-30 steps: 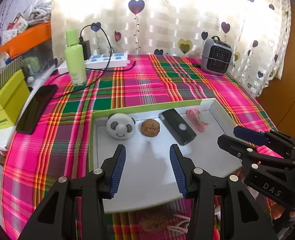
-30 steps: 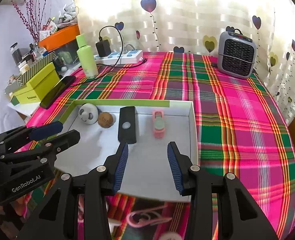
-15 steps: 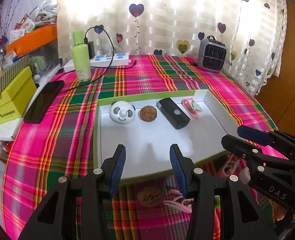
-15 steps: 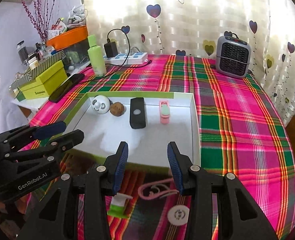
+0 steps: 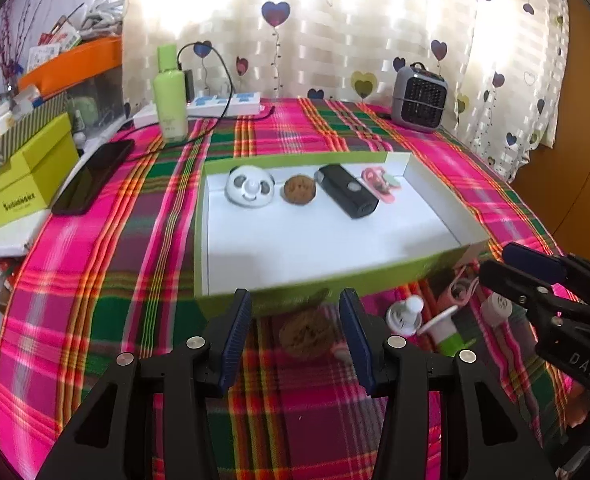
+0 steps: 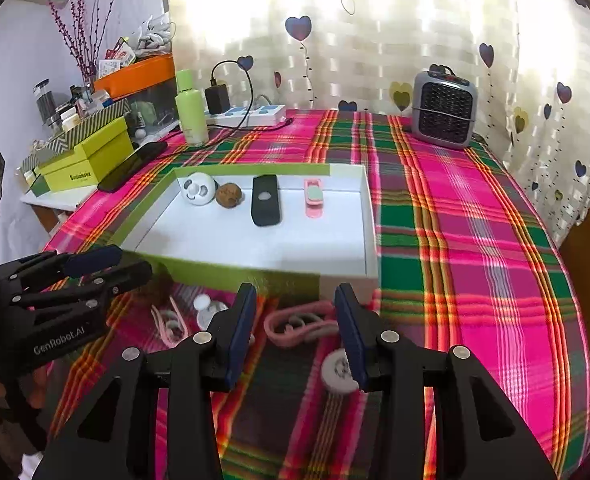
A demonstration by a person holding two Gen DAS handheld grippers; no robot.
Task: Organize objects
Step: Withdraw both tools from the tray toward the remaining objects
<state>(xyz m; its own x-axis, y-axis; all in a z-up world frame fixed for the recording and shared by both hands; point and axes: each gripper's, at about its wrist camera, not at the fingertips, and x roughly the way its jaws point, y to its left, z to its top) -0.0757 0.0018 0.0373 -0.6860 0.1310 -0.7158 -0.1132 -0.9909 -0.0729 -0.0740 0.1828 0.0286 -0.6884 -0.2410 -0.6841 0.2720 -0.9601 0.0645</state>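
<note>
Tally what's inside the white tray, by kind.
In the tray:
Panda-face toy: 1
Brown walnut-like ball: 1
Black rectangular device: 1
Pink clip: 1
Total: 4

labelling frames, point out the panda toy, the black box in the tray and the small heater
panda toy (image 5: 250,191), left wrist view, on its face
black box (image 6: 266,199), right wrist view, top face
small heater (image 6: 443,109), right wrist view, front grille
</note>
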